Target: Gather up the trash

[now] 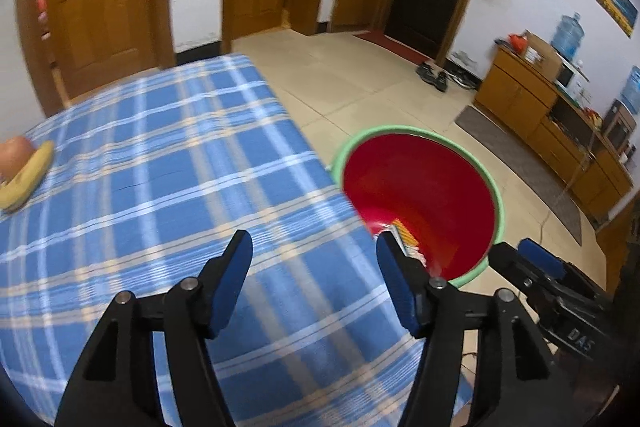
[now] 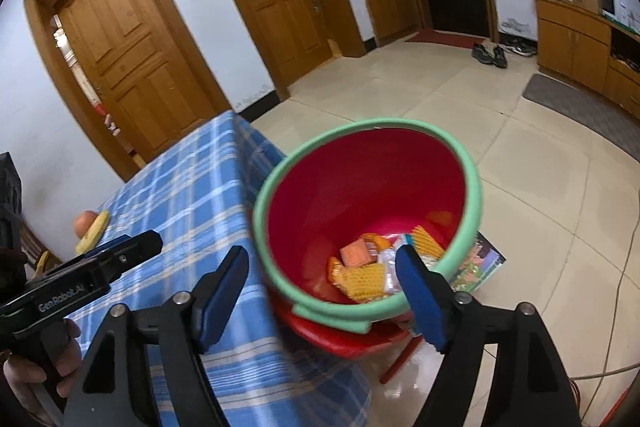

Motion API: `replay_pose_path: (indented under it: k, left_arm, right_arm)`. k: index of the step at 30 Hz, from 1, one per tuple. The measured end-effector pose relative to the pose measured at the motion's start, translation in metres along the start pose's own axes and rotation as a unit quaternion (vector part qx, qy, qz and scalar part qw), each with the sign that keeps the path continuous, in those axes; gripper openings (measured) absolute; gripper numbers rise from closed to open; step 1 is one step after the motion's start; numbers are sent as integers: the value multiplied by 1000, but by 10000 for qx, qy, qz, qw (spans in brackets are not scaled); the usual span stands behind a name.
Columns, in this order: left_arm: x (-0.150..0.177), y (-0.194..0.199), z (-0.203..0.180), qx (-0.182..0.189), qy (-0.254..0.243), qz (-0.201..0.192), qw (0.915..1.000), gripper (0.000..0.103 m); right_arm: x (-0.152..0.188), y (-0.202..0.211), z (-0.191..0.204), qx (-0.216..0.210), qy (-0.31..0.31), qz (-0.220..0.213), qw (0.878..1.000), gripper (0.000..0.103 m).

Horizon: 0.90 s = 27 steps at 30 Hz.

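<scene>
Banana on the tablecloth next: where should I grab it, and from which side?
Grip the banana across its narrow middle, coming down from above with the jaws straddling the curve. Enter from its open tablecloth side; the round orange fruit sits against the other.

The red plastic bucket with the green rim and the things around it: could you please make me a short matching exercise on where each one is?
Things:
1. red plastic bucket with the green rim
2. yellow banana
3. orange and yellow wrappers
4. pair of dark shoes

Places:
A. floor by the black door
B. inside the bucket
C. blue checked tablecloth
D. red stool beside the table

Pairs: 1-D, 2-C, 3-B, 4-A
</scene>
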<state>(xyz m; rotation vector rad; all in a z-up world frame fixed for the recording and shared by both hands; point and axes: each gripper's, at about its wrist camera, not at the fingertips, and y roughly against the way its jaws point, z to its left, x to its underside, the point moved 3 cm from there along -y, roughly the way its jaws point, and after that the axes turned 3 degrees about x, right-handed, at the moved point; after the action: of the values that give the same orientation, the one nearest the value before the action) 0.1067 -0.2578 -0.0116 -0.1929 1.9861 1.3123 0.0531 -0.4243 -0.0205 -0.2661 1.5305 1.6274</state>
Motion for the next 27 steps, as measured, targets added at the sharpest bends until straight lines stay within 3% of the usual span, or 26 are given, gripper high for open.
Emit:
replay_pose_path:
  k: [3,8,17,21,27]
  left_arm:
    - [5,15,14,-126,139,-104,9998,74]
    - [19,41,35,-481,285,-267,9981,79]
    - [37,84,63,-1067,507,-602,9912,84]
    - [45,96,69,-1157,587,-671,9893,85]
    - [57,114,75,-1382,651,-774,9852,85]
  right_arm:
    - [4,9,17,-96,150,-57,9998,85]
    - [13,23,44,-258,341,-135,9990,90]
    - [28,43,86,-481,711,-242,9960,95]
    - [36,52,100,-579,817,-310,9945,102]
    - [45,59,114,-592,941,-360,9932,102]
